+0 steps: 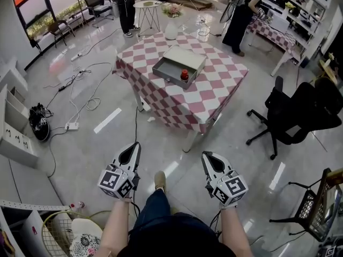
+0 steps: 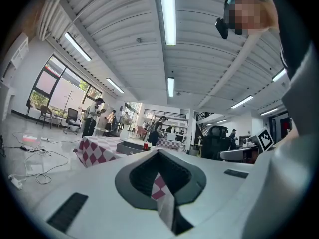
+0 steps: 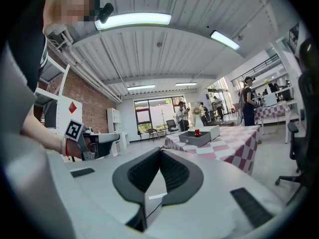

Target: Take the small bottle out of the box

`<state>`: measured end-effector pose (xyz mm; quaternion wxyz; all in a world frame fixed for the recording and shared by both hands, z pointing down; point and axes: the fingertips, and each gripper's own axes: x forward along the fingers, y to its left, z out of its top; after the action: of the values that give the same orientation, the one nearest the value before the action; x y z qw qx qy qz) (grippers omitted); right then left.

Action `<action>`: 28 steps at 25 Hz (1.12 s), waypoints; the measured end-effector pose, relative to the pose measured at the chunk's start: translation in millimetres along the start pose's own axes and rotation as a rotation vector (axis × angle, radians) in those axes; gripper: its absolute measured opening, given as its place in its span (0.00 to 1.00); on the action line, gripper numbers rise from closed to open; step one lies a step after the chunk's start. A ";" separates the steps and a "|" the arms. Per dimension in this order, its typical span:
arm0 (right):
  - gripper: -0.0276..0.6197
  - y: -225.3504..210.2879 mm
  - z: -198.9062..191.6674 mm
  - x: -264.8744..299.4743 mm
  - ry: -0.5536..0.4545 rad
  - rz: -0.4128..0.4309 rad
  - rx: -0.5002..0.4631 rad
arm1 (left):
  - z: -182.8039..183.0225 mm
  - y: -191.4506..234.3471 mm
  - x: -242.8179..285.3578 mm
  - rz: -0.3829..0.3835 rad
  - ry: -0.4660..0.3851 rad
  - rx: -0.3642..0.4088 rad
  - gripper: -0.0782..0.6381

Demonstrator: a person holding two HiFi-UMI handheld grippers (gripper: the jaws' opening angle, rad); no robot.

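A small red bottle (image 1: 184, 75) stands in the open front part of a grey box (image 1: 179, 63) on a table with a pink-and-white checked cloth (image 1: 214, 98), a few steps ahead of me. Both grippers are held low in front of my body, well short of the table. The left gripper (image 1: 136, 145) is shut with nothing in it, and so is the right gripper (image 1: 205, 155). Past the closed tips of the left gripper (image 2: 158, 151), the box (image 2: 130, 147) and bottle (image 2: 145, 146) show far off. The right gripper (image 3: 160, 149) points at the box (image 3: 200, 136) and bottle (image 3: 197, 132).
A white vase of flowers (image 1: 171, 24) stands at the table's far edge. Black office chairs (image 1: 292, 114) sit to the right, and cables with a power strip (image 1: 72, 126) lie on the floor to the left. A person (image 1: 240, 16) stands beyond the table. A wire basket (image 1: 316, 210) is near right.
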<state>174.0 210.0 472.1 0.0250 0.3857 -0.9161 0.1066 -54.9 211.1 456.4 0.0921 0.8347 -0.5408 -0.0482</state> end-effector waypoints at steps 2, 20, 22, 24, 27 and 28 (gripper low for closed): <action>0.05 -9.0 3.6 12.7 0.001 -0.005 0.001 | 0.7 7.9 15.1 -0.008 0.008 0.001 0.11; 0.05 -73.1 32.7 128.7 0.024 -0.071 0.036 | 20.7 91.0 141.1 -0.086 0.043 -0.026 0.11; 0.05 -79.0 34.2 140.5 0.025 -0.081 0.039 | 21.9 99.9 153.3 -0.096 0.045 -0.029 0.11; 0.05 -85.5 33.7 152.8 0.027 -0.090 0.042 | 21.5 110.1 165.2 -0.103 0.048 -0.029 0.11; 0.05 -94.1 32.5 171.9 0.028 -0.100 0.047 | 20.3 124.1 182.3 -0.112 0.054 -0.030 0.11; 0.05 -97.0 32.7 178.2 0.027 -0.104 0.048 | 20.3 128.2 188.0 -0.117 0.057 -0.030 0.11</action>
<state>119.3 12.1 480.1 0.0338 0.4316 -0.8917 0.1322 -95.9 -13.4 466.5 0.1170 0.8643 -0.4876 -0.0381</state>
